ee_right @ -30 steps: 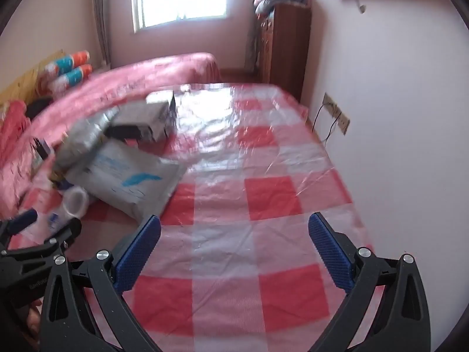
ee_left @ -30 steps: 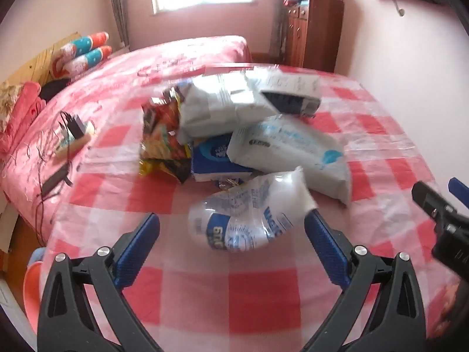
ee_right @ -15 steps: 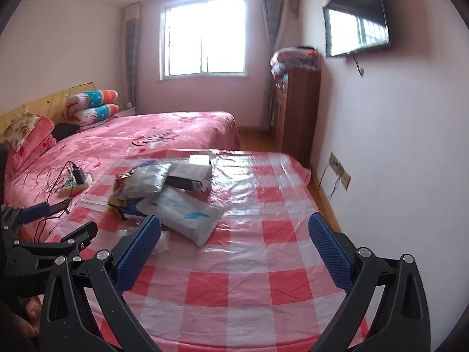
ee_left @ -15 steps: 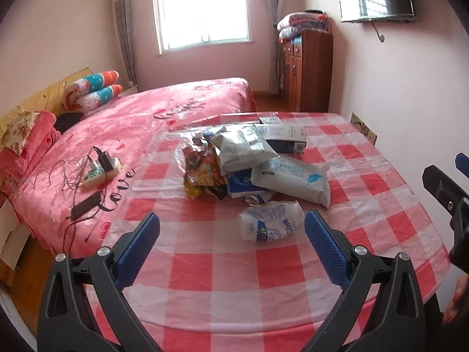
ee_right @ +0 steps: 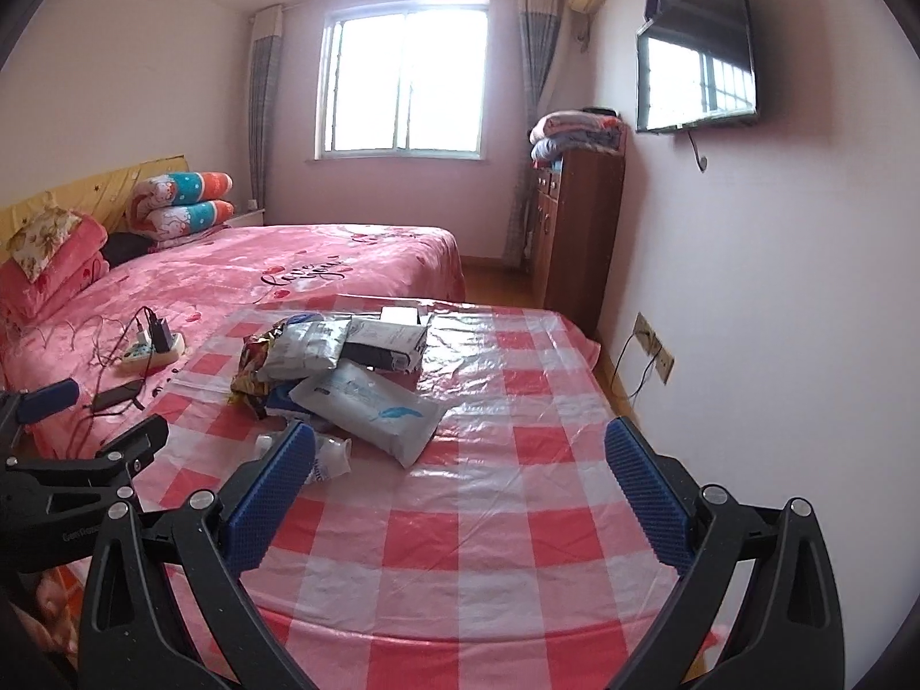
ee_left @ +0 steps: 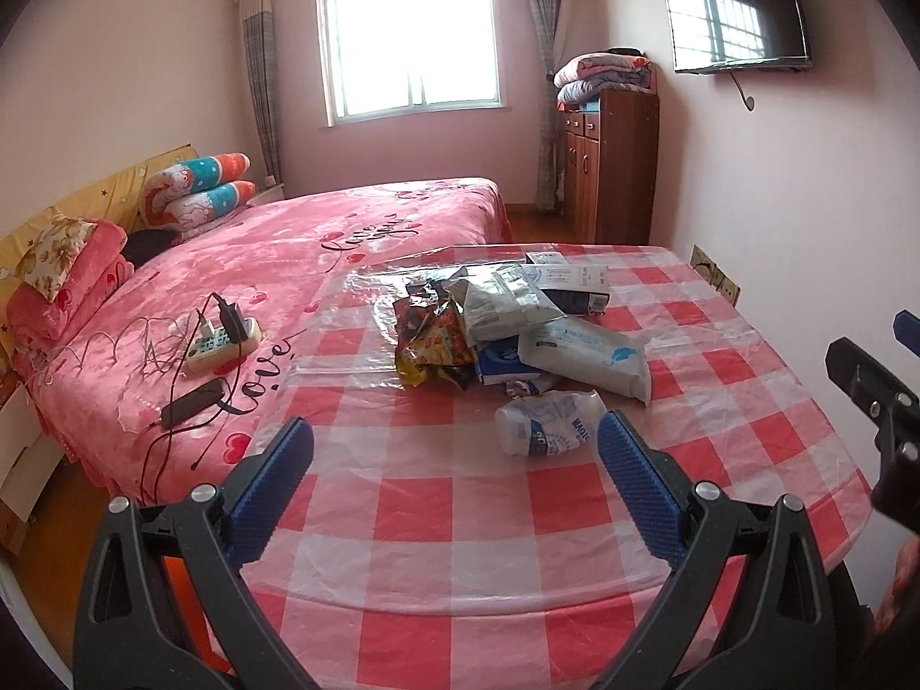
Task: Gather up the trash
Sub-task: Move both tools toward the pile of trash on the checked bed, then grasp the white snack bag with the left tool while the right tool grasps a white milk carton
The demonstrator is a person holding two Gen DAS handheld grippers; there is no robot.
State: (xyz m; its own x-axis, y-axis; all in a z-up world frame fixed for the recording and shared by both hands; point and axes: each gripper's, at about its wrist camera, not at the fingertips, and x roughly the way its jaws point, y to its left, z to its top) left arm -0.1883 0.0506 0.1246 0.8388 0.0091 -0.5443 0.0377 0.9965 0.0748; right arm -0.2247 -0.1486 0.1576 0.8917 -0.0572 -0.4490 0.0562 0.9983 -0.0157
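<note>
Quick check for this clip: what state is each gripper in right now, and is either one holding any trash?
Left gripper: open, holding nothing.
Right gripper: open, holding nothing.

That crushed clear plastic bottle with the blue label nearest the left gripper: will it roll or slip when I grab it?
The crushed clear plastic bottle looks dented and empty, so it is probably light and will give under the pads. It lies on its side on the glossy checked table cover, so a nudge may skid or roll it.

Home bedroom (lived-in); bed, wall television
</note>
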